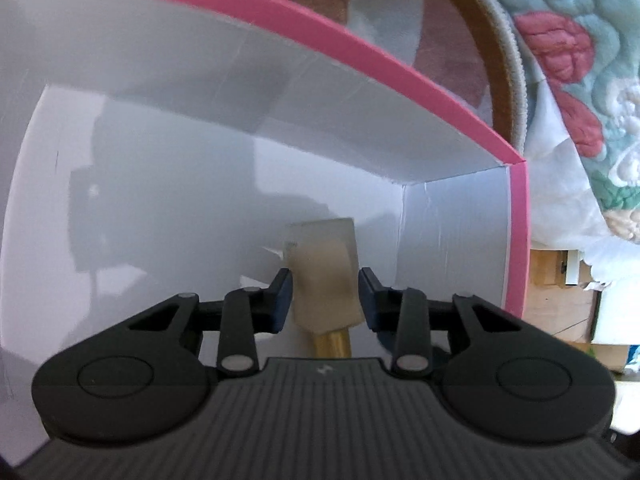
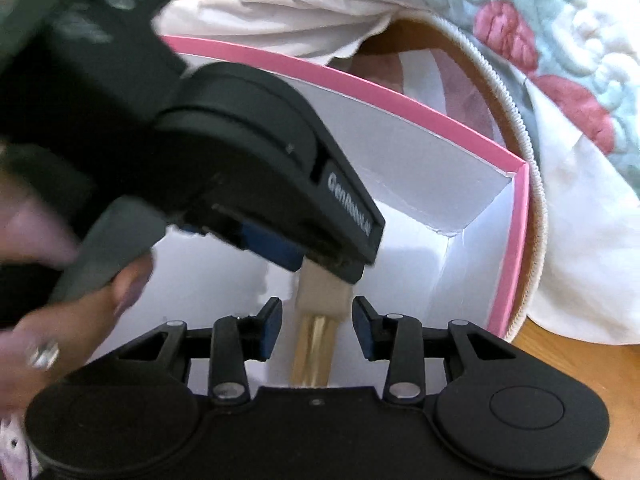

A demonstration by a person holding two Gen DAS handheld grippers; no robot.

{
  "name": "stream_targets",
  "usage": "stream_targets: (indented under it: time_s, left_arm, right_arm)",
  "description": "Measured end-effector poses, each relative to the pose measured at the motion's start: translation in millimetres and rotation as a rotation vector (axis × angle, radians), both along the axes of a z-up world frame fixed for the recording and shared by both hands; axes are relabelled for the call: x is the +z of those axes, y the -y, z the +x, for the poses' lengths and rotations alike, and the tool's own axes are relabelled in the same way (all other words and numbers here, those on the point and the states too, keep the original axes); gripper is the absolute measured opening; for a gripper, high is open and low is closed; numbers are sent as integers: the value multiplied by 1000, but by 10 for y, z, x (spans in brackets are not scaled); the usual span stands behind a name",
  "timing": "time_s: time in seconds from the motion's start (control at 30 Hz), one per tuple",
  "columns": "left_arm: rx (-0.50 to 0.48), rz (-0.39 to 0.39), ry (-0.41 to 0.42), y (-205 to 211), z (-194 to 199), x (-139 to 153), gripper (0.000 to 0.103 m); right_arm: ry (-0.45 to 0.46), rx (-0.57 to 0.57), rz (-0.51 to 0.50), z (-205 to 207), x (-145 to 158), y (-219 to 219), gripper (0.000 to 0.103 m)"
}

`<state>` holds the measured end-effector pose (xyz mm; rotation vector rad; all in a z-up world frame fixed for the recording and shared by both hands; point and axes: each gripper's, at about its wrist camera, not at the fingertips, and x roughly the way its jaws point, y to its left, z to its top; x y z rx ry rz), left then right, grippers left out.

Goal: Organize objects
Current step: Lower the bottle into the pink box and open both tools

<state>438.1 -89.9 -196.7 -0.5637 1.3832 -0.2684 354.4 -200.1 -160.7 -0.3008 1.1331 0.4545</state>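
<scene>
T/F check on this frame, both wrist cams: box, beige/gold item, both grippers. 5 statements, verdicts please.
1. The box has a pink rim and white inner walls. True.
2. The beige-and-gold item is inside the box. True.
3. The left gripper is clamped shut on the item. False: its pads stand apart, with a gap showing on the right side of the item.
4. The right gripper is open, its fingers on either side of the item's gold part. True.
5. The box sits on a bare metal table. False: quilted floral fabric and a wooden surface lie around it.
</scene>
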Motion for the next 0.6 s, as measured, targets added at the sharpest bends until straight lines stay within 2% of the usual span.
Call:
stream_targets:
  time_s: [0.13, 0.17, 0.2, 0.3, 0.37, 0.5, 0.6]
  left_arm:
    - [32, -25, -23, 8, -41, -35, 34]
    - [36, -26, -26, 20, -38, -35, 33]
    - [33, -23, -27, 43, -32, -28, 33]
    - [1, -14, -6, 139, -16, -2, 31]
    - [-1, -37, 0, 189, 0, -12, 29]
    - [-47, -65, 43, 314, 58, 8, 21]
    - [-90, -73, 91, 394, 47, 106, 20]
  right_arm:
    - [-34, 62, -4, -169, -6, 18, 38]
    - [-35, 60, -20, -189, -49, 22, 33]
    - [-32, 56, -32, -195, -84, 25, 17]
    - [-2, 37, -64, -198, -169, 35, 8]
    - [28, 16, -78, -184, -165, 42, 0]
    - [59, -15, -102, -144, -202, 88, 0]
    - [99, -9, -139, -197, -251, 85, 0]
